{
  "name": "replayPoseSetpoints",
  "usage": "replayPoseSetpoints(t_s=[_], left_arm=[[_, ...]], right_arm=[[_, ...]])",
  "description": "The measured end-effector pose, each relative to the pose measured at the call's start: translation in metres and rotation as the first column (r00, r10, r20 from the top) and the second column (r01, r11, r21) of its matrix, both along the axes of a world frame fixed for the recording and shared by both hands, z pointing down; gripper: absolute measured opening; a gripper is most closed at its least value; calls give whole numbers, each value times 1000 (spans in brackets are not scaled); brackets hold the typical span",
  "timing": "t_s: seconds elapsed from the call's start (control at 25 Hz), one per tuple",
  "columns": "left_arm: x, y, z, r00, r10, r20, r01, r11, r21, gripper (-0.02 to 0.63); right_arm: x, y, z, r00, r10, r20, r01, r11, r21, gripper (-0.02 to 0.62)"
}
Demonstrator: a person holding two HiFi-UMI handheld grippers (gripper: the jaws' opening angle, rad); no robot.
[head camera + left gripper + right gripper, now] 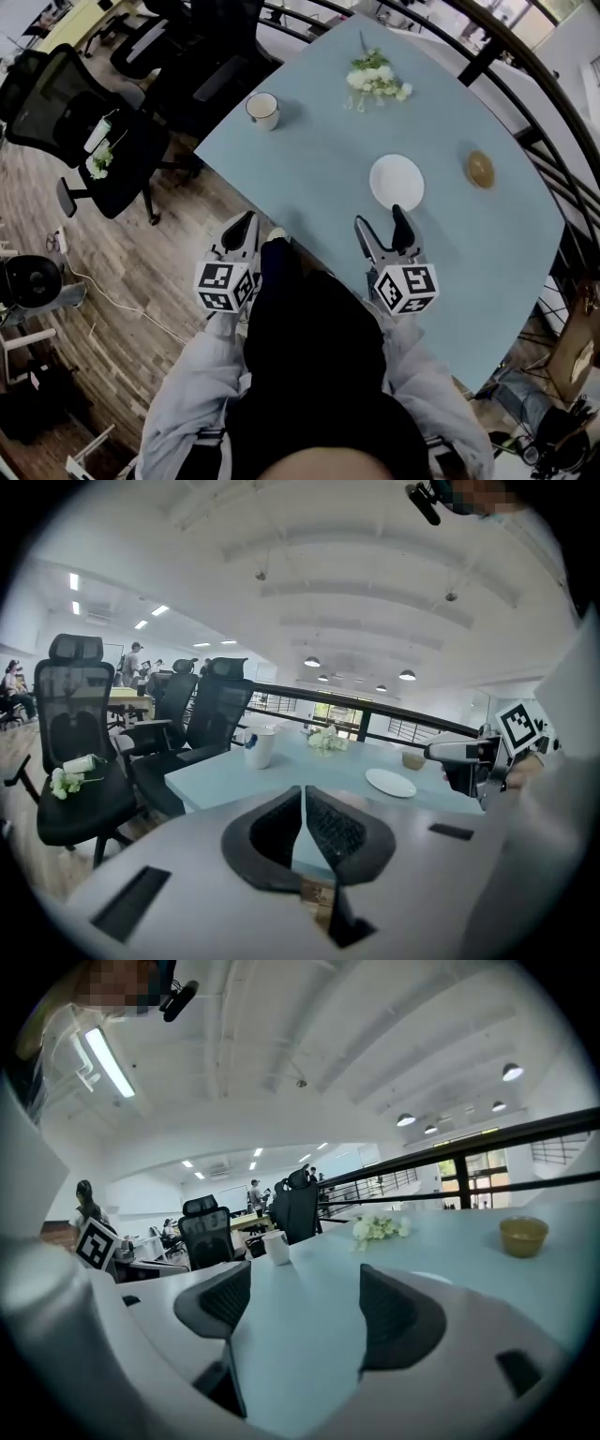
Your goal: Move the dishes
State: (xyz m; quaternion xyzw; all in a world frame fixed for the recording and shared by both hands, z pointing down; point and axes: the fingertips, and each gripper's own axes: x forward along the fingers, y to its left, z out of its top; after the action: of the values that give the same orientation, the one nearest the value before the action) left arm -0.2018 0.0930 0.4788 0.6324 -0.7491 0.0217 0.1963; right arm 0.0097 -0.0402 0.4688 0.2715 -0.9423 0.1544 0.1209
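**Q:** Claws first?

**A:** My left claw is narrow, pads all but together, with nothing in it. My right claw is wide and empty; only bare desk shows between its pads.

**Q:** Where do they sit?

**A:** The left is at the desk's near edge, by the corner. The right is over the desk, just short of the plate. From the head view one fingertip overlaps the plate's near rim. I can't tell if it touches.

**Q:** Dishes?

**A:** The white plate lies flat, mid-desk, dead ahead of the right claw. A small tan bowl sits to its right, apart from it. A white cup stands upright far off on the left side of the desk, well apart from both.

**Q:** Anything else?

**A:** White flowers lie at the far end of the desk, between the cup and the bowl. Black chairs stand on the wood floor to the left. A dark railing curves round the far side.
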Motion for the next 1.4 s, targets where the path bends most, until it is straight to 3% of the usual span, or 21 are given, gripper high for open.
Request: replayPoseSetpoints(t_s=[0.24,0.48,0.76,1.4], left_arm=[[-45,26,2,991,-130,-10,130,991,-17,28],[-96,46,11,971,-233,-43,231,971,-54,28],[-142,17,11,979,-199,-54,196,979,-53,28],[-239,-6,43,975,-200,-91,186,972,-144,28]], right_arm=[[-67,2,9,992,-124,4,124,991,-55,368],[-144,2,5,976,-219,-11,218,975,-32,398],[-219,-18,1,973,-231,3,231,972,-29,414],[-332,-68,66,975,-182,-130,180,983,-25,457]])
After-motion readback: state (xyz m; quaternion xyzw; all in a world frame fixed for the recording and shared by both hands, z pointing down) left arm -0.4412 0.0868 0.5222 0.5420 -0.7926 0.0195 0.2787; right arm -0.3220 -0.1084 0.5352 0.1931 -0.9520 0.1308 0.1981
